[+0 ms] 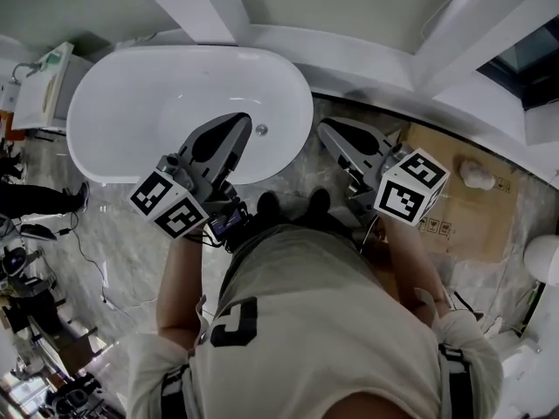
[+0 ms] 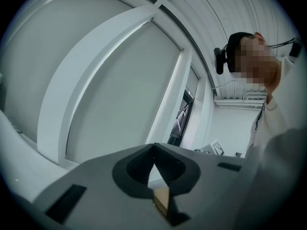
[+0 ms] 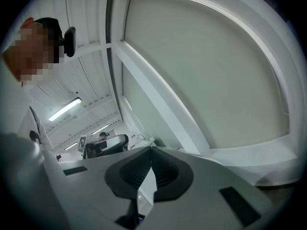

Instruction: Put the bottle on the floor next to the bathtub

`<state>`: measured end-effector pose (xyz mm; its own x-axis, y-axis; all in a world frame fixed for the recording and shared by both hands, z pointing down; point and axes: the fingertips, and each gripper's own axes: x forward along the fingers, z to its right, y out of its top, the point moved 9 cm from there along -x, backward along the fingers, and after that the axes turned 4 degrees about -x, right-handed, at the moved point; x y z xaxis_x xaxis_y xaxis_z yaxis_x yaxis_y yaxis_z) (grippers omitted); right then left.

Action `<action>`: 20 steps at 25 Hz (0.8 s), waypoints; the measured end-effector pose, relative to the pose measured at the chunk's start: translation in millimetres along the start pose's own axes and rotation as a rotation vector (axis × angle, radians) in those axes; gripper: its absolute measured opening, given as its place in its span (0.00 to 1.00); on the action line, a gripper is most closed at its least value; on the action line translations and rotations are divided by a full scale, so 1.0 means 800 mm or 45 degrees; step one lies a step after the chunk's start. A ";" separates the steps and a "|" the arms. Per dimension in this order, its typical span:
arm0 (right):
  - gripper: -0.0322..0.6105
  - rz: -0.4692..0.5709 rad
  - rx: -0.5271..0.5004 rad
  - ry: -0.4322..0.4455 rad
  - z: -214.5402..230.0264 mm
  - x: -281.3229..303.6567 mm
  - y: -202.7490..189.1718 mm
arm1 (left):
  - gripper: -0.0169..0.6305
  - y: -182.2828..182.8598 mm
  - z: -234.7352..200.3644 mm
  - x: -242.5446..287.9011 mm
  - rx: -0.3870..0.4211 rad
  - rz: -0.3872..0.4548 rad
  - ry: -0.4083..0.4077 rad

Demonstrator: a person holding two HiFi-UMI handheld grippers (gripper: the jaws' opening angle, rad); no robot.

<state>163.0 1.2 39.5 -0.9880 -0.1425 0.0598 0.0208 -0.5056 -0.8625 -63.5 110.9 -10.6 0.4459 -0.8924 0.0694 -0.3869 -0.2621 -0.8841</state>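
No bottle shows in any view. In the head view the white oval bathtub [image 1: 131, 94] stands on the marble floor in front of the person. My left gripper [image 1: 240, 120] is held over the tub's near right part, close to the drain [image 1: 260, 130]; its jaws are shut with nothing between them. My right gripper [image 1: 325, 127] hovers over the floor just right of the tub, also shut and empty. Both gripper views point up at white window frames and blinds; the left gripper [image 2: 154, 147] and the right gripper [image 3: 151, 150] each have their jaws meeting at the tips.
Flattened cardboard [image 1: 458, 203] lies on the floor at the right, with a small white lump [image 1: 476, 175] on it. A white round fixture [image 1: 543, 258] sits at the far right edge. A white cabinet [image 1: 44, 90] and cables are at the left, with another person [image 1: 35, 201] there.
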 end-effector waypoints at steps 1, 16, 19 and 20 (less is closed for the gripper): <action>0.09 -0.003 -0.004 -0.013 -0.004 0.004 -0.002 | 0.11 0.000 -0.002 -0.004 0.009 -0.008 -0.007; 0.09 0.034 -0.037 -0.185 -0.097 0.123 -0.025 | 0.11 0.018 -0.055 -0.114 0.356 -0.185 -0.108; 0.09 0.031 0.020 -0.216 -0.113 0.143 -0.039 | 0.11 0.020 -0.073 -0.139 0.337 -0.182 -0.122; 0.10 0.047 0.052 -0.210 -0.118 0.148 -0.043 | 0.11 0.021 -0.078 -0.147 0.330 -0.180 -0.131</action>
<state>31.3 82.0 29.1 -0.9479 -0.2979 0.1130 0.0662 -0.5312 -0.8447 -172.4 188.2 -5.1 0.5651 -0.8085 0.1644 -0.1026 -0.2666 -0.9583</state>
